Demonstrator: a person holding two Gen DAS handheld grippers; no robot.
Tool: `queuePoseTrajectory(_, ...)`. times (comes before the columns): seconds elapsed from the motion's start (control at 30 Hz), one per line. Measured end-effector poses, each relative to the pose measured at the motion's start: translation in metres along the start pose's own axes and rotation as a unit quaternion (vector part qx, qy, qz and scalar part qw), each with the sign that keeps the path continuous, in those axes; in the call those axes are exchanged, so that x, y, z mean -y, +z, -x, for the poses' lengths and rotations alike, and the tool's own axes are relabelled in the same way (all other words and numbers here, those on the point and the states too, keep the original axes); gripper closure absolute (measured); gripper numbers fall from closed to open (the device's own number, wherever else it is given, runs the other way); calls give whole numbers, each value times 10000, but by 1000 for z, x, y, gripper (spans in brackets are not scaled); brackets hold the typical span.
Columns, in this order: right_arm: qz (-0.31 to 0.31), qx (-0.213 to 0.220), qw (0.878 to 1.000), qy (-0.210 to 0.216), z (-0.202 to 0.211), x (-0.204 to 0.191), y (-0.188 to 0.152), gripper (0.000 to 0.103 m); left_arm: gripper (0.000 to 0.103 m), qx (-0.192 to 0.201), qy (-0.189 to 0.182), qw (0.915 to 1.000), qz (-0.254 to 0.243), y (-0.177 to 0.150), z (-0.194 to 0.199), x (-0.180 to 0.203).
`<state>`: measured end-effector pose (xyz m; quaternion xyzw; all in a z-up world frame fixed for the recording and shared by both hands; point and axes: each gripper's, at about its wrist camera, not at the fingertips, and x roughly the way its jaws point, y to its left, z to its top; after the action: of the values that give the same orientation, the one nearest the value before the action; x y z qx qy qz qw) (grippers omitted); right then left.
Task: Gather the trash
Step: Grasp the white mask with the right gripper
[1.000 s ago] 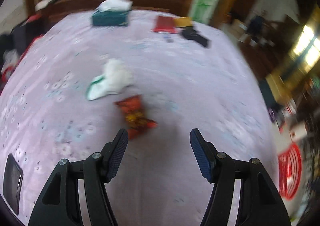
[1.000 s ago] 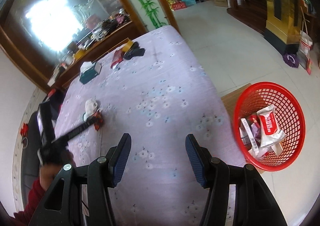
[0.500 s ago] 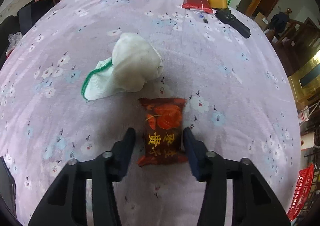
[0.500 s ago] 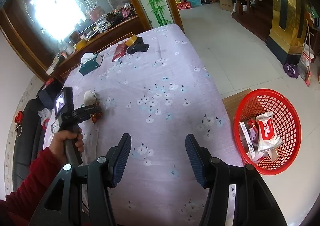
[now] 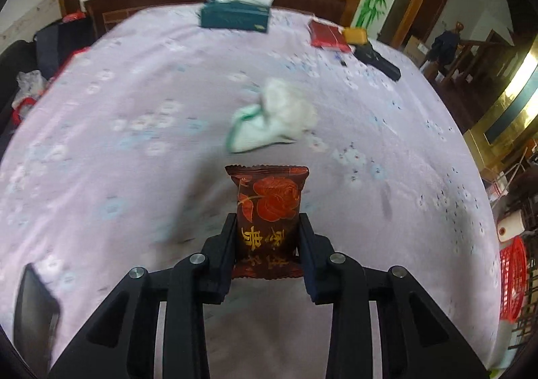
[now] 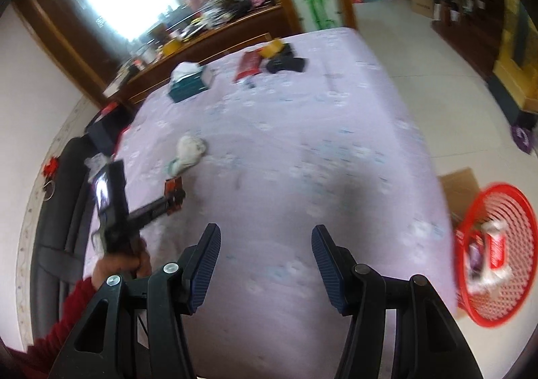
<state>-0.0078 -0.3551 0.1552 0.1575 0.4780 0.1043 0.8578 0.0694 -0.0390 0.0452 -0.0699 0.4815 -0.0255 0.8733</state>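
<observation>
The snack packet, earlier lying loose on the lilac tablecloth, is now pinched by the left gripper, whose jaws have just been closing. A crumpled white wrapper is seen beyond. The right gripper is held spread, empty. The red basket is blurred.

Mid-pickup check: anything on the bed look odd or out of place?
Only the crumpled white wrapper left lying loose mid-bed. The left gripper is shut squarely on the red snack packet; the red basket stands upright.
</observation>
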Motion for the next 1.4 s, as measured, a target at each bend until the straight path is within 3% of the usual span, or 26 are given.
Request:
queuePoseTrajectory(0.13, 331, -182, 9991, 194, -42, -42, 23, 40, 71, 162, 142, 9997, -124, -12, 27, -24)
queuePoseTrajectory(0.37, 335, -666, 9954, 596, -134, -99, 61, 40, 71, 244, 164, 9994, -176, -29, 54, -57)
queuePoseTrajectory(0.63, 253, -967, 9945, 313, -240, -138, 87, 40, 71, 265, 168, 9994, -164, -37, 66, -82)
queuePoseTrajectory(0.9, 95, -963, 9952, -105, -298, -149, 101, 40, 71, 238, 124, 9994, -220, -39, 65, -86)
queuePoseTrajectory(0.97, 27, -1017, 9947, -114, -303, -145, 100, 62, 71, 240, 118, 9993, -244, -39, 64, -85)
queuePoseTrajectory(1.07, 88, -984, 9951, -75, -299, -142, 96, 75, 71, 249, 107, 9992, -284, -39, 62, -81)
queuePoseTrajectory(1.17, 294, -825, 9961, -93, -282, -142, 89, 81, 71, 275, 63, 9991, -328, -37, 62, -73)
queuePoseTrajectory(1.4, 669, -365, 9971, 27, -209, -132, 58, 82, 71, 350, -31, 9977, -581, -37, 66, -42)
